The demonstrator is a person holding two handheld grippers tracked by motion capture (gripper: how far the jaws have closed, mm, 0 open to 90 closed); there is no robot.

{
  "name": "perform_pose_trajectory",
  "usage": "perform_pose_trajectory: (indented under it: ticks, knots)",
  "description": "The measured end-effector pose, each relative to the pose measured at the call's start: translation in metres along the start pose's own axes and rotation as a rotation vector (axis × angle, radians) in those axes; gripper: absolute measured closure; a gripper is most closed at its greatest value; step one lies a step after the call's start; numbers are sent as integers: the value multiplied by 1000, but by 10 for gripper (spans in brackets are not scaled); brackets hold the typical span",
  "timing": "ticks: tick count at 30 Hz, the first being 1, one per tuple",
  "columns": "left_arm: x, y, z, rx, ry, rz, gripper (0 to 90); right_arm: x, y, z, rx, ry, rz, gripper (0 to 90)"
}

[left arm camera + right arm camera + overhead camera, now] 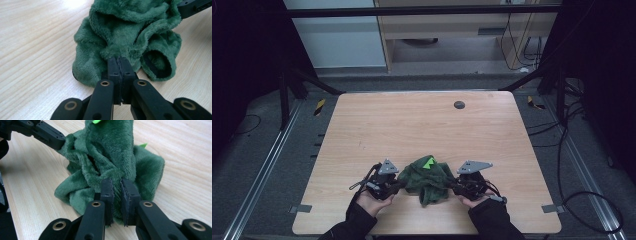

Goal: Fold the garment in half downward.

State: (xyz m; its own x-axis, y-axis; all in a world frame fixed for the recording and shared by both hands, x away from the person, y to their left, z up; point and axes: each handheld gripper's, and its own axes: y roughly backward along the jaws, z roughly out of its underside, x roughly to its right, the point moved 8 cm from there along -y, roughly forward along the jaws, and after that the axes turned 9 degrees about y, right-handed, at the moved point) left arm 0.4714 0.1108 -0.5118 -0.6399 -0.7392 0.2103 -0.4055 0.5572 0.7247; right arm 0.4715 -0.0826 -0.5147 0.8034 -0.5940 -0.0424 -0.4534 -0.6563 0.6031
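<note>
Keep your left hand-held gripper (119, 65) clamped on the green fleece garment (428, 179) bunched between both tools on the tabletop (412, 125), while your right hand-held gripper (117, 185), jaws slightly apart at the fabric, needs a firmer pinch before lifting.

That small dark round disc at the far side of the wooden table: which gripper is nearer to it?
Right. The right gripper lies nearly below the small dark round disc, on the fluffy green garment's right edge; the left gripper is farther left.

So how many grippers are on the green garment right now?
2. The left gripper pinches the green garment at its left edge; the right gripper is at its right edge, jaws slightly parted around the fabric.
</note>
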Motion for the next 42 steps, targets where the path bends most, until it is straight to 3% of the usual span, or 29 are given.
perform_pose_trajectory:
  ticks: [18, 26, 33, 42]
  knots:
    - [9, -11, 15, -68, -25, 18, 896, 5, -8, 15, -54, -11, 13, 800]
    - [7, -8, 12, -46, -9, 17, 877, 3, -4, 11, -38, -18, 9, 771]
    - [3, 7, 5, -1, 17, 8, 754, 5, 8, 4, -2, -26, 17, 751]
    - [-12, 26, -10, 56, 43, -16, 770, 16, 24, -5, 44, -47, 52, 758]
